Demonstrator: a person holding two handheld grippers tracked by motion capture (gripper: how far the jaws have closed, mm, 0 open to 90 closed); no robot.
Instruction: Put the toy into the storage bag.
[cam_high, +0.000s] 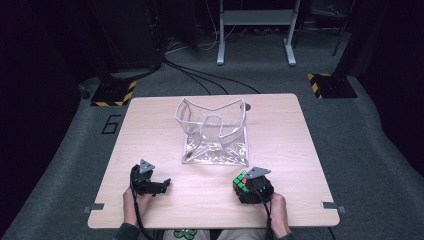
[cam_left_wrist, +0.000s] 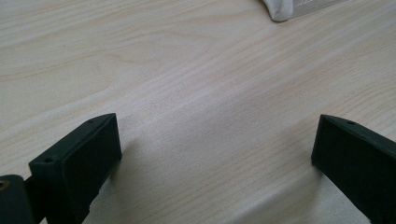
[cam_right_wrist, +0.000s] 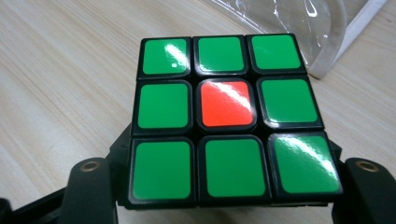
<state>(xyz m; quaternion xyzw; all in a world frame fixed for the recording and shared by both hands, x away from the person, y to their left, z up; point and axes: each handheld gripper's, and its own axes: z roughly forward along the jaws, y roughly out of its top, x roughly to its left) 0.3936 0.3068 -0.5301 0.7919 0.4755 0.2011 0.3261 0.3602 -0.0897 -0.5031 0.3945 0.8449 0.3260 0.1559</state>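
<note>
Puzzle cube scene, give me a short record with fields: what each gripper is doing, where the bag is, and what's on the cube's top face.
right gripper: shut on the puzzle cube, one jaw against each side
cube top face: eight green squares around one red centre
left gripper: open, nothing between its jaws, low over the table
clear bag: standing open in the middle of the table, beyond both grippers
cube and bag: apart, with the cube near the bag's corner

A person's right gripper (cam_high: 244, 186) apparently clamps a puzzle cube (cam_high: 241, 182) near a clear plastic bag (cam_high: 214, 133) on a wooden table (cam_high: 150, 130).
</note>
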